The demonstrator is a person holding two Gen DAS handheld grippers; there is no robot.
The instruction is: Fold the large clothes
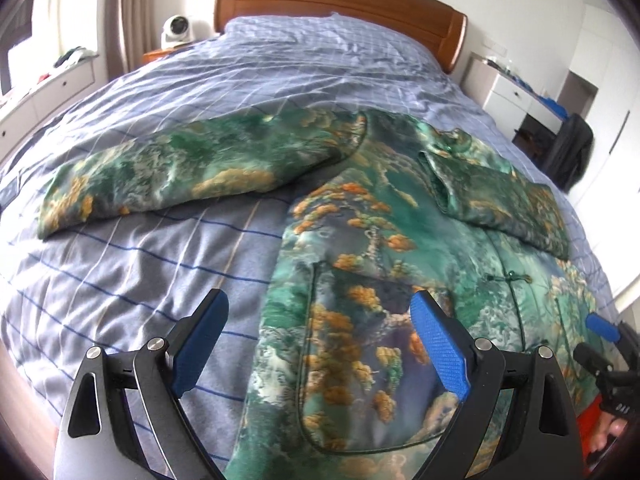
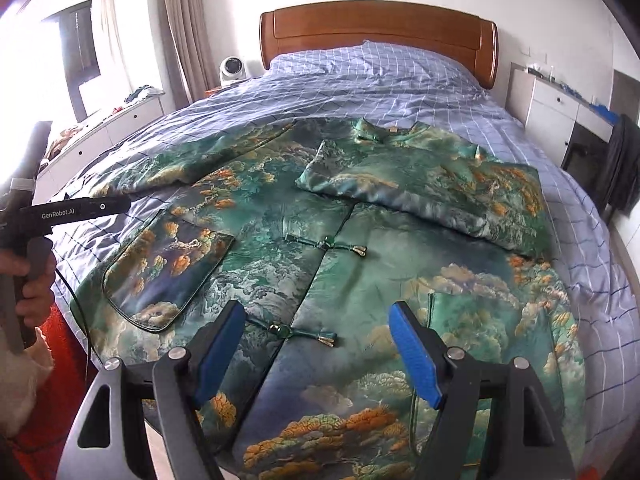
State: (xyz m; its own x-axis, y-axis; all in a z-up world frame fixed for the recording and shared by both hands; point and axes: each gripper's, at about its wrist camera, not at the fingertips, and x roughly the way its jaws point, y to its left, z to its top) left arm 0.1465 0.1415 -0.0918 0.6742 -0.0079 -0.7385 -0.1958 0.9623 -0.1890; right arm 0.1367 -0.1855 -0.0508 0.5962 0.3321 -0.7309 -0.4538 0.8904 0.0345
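A green satin jacket [image 1: 360,208] with a gold and orange landscape print lies front up on the bed, closed by knot buttons [image 2: 326,245]. One sleeve [image 1: 180,172] stretches out to the left. The other sleeve [image 2: 432,192] is folded across the chest. My left gripper [image 1: 319,296] is open above the jacket's left hem and patch pocket [image 1: 360,360], with nothing between its blue pads. My right gripper [image 2: 317,307] is open over the lower front near the bottom button [image 2: 276,330] and holds nothing. Its blue pad [image 1: 602,326] shows at the right edge of the left wrist view.
The bed [image 2: 400,76] has a blue checked cover and a wooden headboard [image 2: 376,28]. White drawers [image 2: 120,120] run along the left wall and a small white fan [image 2: 232,70] stands beside the bed. A white desk [image 2: 560,108] and a dark hanging garment [image 2: 624,160] are on the right. A hand [image 2: 32,280] grips the left handle.
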